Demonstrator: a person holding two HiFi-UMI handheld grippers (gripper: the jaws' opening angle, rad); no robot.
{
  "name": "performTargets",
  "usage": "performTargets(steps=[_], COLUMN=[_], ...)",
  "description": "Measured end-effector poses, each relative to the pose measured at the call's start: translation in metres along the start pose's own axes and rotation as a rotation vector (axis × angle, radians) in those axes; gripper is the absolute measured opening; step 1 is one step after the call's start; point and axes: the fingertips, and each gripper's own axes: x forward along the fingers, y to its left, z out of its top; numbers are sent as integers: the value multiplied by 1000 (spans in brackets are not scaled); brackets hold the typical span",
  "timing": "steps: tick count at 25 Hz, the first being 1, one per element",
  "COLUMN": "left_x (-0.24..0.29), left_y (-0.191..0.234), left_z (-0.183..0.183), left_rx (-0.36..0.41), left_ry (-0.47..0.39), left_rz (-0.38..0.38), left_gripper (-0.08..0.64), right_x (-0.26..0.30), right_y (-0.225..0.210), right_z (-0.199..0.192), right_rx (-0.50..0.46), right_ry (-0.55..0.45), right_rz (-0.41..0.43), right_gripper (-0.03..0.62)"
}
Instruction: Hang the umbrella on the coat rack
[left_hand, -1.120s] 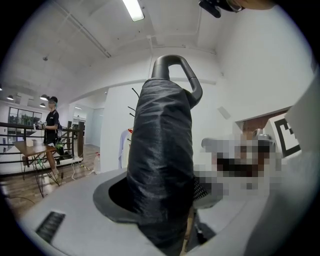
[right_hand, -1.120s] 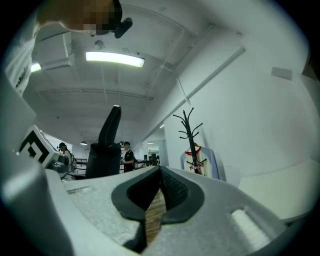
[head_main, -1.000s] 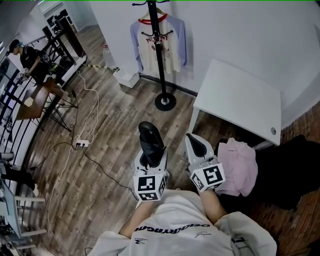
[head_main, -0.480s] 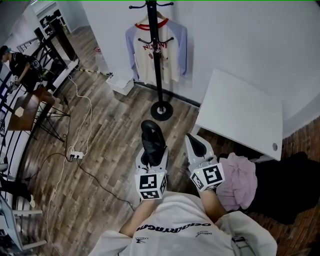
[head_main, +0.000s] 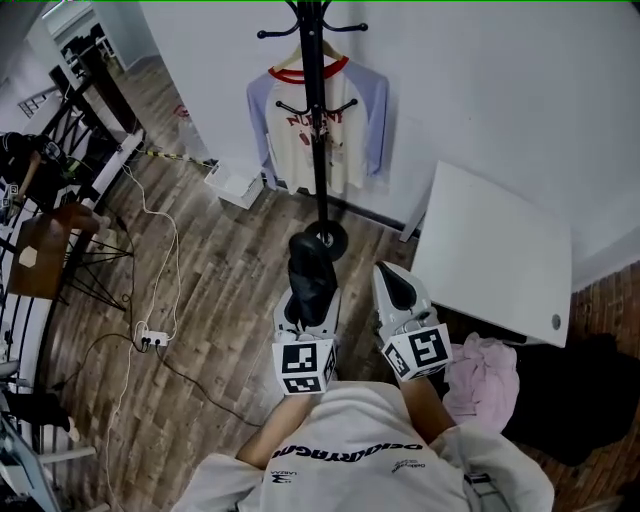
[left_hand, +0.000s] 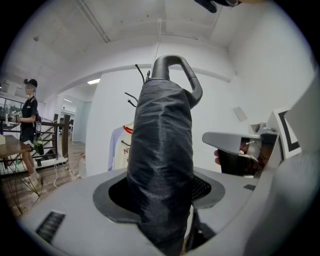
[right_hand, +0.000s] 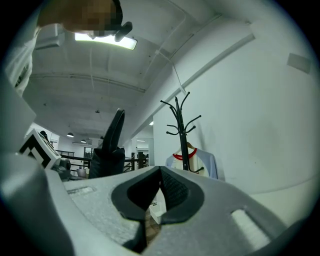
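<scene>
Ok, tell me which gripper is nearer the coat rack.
Left. The left gripper, shut on the umbrella, sits directly in front of the coat rack base; the right gripper, jaws together, is farther off to its right.

Head view peers steeply down from overhead; both gripper views ride low, facing forward along their jaws, and all three catch the coat rack (head_main: 318, 120) close ahead.

White wall (head_main: 500, 80), wood floor (head_main: 220, 290), white table (head_main: 490, 260) rt, pwr strip (head_main: 152, 340) lt.
</scene>
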Motion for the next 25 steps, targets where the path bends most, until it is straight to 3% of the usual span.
performTargets(steps=[10, 25], left_x=[76, 190], left_y=[59, 80], left_z=[8, 33], left_rx=[-43, -28], left_ry=[31, 38], left_rz=[7, 94], left_gripper=[264, 264], right_x=[78, 161], right_y=[-25, -99], right_z=[-10, -12], right_rx=[-18, 0], right_ry=[26, 22], right_rz=[-23, 44], right_gripper=[-2, -2])
